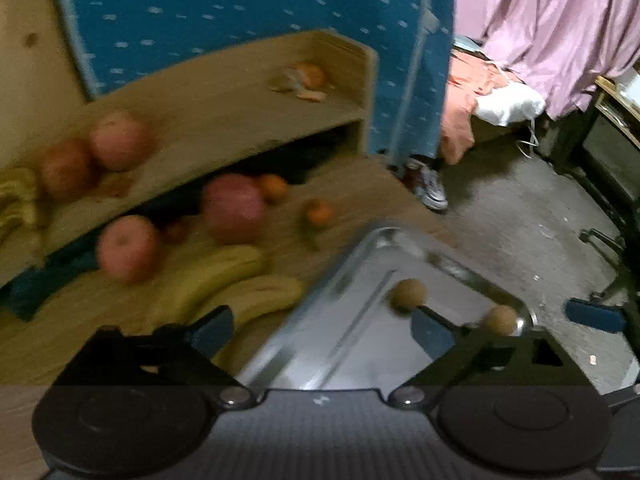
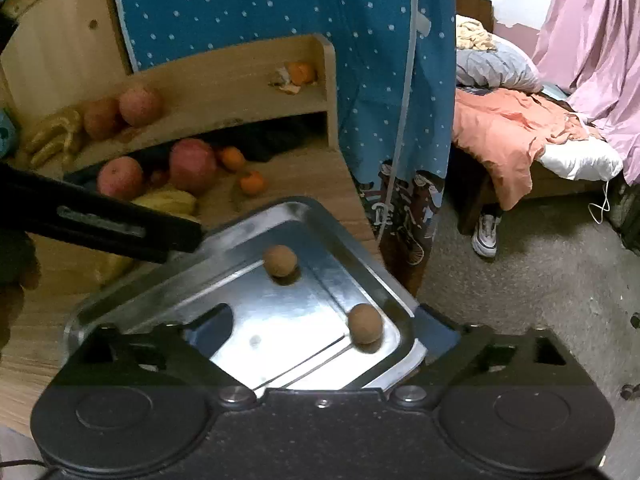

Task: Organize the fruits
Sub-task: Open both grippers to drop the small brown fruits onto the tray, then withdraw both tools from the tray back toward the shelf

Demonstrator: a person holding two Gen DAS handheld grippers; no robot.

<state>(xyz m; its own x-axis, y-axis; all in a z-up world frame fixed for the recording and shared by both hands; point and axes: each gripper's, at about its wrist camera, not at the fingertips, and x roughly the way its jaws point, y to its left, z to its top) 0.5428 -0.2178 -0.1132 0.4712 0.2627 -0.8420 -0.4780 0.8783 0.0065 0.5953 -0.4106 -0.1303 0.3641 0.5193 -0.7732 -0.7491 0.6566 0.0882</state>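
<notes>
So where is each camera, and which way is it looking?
Left wrist: rides the left gripper, looking past its open jaws at the bananas and metal tray.
Right wrist: rides the right gripper, looking down over the tray; the left gripper crosses its view.
Shared: the tray, two small brown fruits, apples, shelf.

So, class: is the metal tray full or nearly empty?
Nearly empty: the metal tray holds only two small brown fruits; bare metal elsewhere.
</notes>
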